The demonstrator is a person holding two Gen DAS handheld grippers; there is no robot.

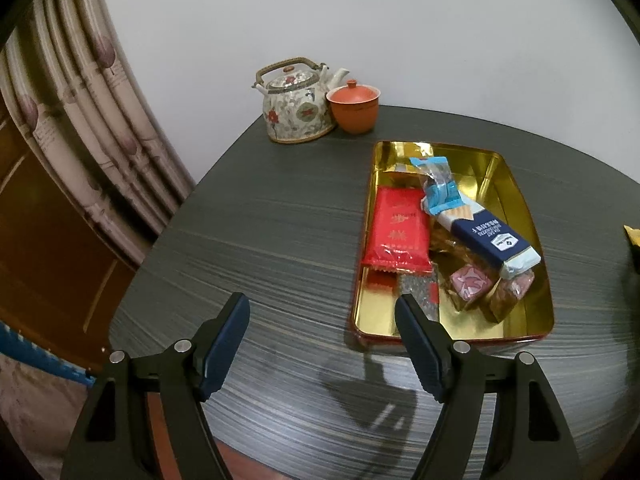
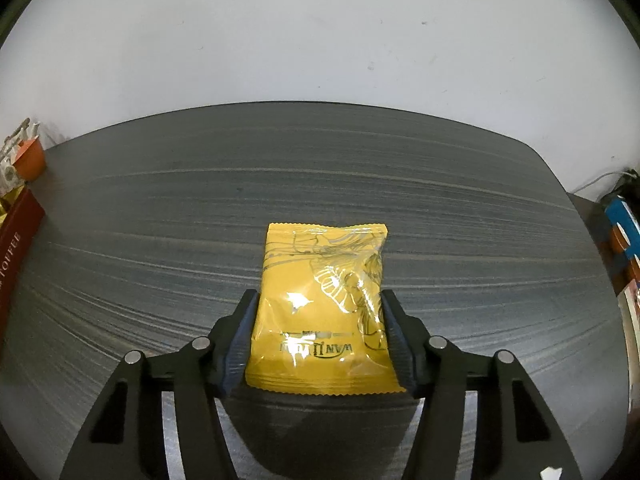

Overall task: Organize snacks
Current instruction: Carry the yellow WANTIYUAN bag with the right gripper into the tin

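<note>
A gold-lined tin (image 1: 532, 320) with a red outside sits on the dark table. It holds a red packet (image 1: 398, 226), a blue biscuit pack (image 1: 480, 234), a light blue wrapper (image 1: 438, 186) and pink-wrapped sweets (image 1: 470, 284). My left gripper (image 1: 322, 304) is open and empty, just left of the tin's near corner. My right gripper (image 2: 318, 300) is shut on a yellow snack packet (image 2: 320, 304), its fingers (image 2: 244, 328) pressing both side edges just above the table. The packet's corner shows at the far right of the left wrist view (image 1: 634, 236).
A patterned teapot (image 1: 296, 108) and an orange lidded cup (image 1: 354, 106) stand at the table's back edge by the white wall. A curtain (image 1: 80, 120) hangs at the left. The tin's red side (image 2: 16, 232) shows at the left of the right wrist view. Boxes (image 2: 624, 236) lie beyond the right edge.
</note>
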